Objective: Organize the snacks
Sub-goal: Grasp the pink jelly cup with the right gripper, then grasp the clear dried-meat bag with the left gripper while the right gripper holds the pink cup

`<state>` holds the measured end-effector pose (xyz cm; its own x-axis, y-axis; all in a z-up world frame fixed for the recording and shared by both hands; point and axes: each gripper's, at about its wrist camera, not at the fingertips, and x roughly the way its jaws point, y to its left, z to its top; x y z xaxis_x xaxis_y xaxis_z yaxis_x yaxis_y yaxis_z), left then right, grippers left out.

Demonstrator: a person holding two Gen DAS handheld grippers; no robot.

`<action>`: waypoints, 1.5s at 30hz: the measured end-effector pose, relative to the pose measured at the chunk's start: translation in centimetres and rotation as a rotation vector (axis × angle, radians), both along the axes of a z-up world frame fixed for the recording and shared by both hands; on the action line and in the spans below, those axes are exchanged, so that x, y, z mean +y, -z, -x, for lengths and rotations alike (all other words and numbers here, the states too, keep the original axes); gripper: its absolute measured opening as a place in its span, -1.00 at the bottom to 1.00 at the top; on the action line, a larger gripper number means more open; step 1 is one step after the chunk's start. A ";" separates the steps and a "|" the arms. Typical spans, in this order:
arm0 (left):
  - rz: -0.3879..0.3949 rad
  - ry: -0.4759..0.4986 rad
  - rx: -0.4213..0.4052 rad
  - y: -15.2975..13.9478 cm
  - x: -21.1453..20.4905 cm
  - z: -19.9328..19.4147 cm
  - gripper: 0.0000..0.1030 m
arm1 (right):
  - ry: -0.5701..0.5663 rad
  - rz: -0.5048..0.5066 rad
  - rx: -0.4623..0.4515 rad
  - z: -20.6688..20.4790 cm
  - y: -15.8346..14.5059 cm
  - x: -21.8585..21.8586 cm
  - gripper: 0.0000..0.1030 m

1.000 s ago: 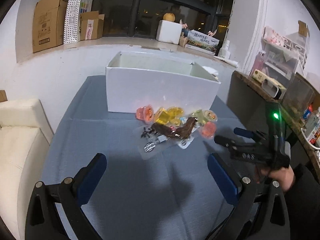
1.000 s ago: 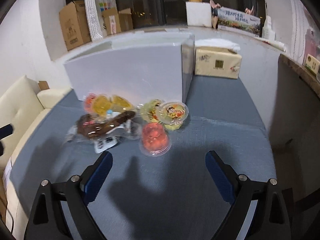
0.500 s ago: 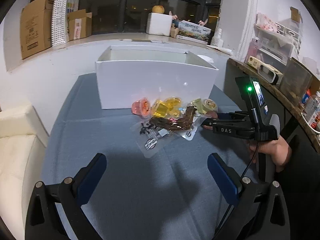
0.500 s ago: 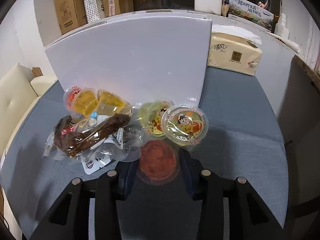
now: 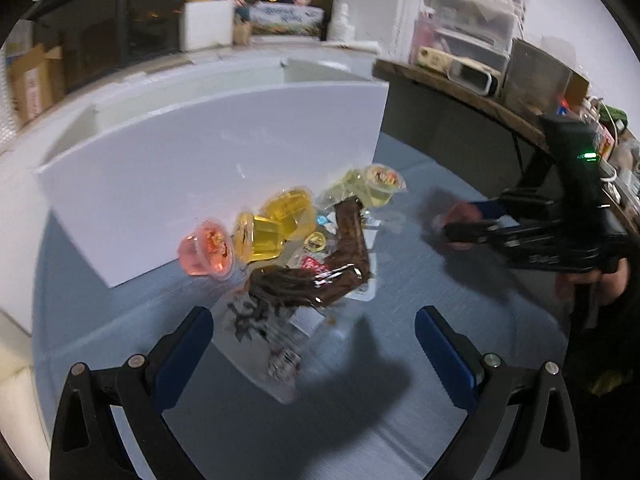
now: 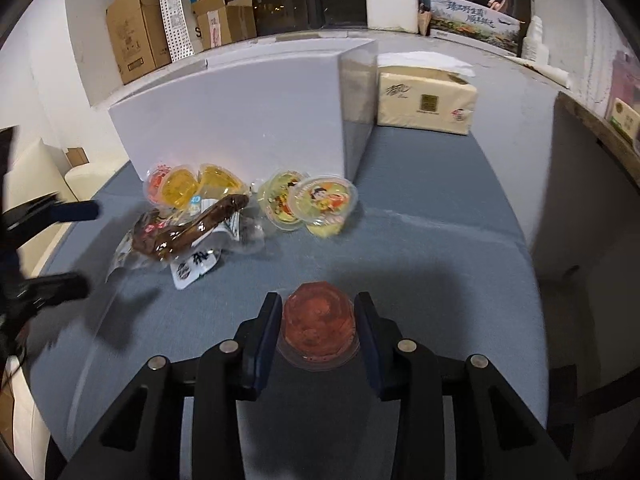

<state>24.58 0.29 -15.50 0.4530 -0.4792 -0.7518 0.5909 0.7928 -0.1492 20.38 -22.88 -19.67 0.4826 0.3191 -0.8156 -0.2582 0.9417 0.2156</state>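
Snacks [image 6: 240, 216] mostly unsorted beside box [image 6: 240, 120]; your right gripper [image 6: 318, 326] clamps red jelly cup [image 6: 318, 322], left gripper [image 5: 312, 344] jaws apart, empty; box looks unfilled.

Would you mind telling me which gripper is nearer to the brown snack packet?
Left. The left gripper hangs open just in front of the brown packet. The right gripper sits off to the packet's right, shut on a red jelly cup.
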 end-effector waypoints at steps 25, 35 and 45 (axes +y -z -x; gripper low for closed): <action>0.000 0.208 0.054 2.3 -1.8 -1.7 0.34 | 0.015 -0.053 -0.034 4.0 -3.5 -0.3 -0.21; 0.037 0.120 -0.015 -0.5 -0.1 2.2 0.23 | 0.006 -0.067 -0.047 4.5 -4.0 0.2 -0.21; 0.053 0.047 -0.072 -3.7 2.4 4.5 0.18 | -0.021 -0.079 -0.081 4.5 -5.2 1.2 -0.21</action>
<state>20.06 2.67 -11.82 0.4813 -0.5396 -0.6907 0.6380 0.7560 -0.1461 15.84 -21.65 -14.51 0.5386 0.3919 -0.7458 -0.2977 0.9167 0.2667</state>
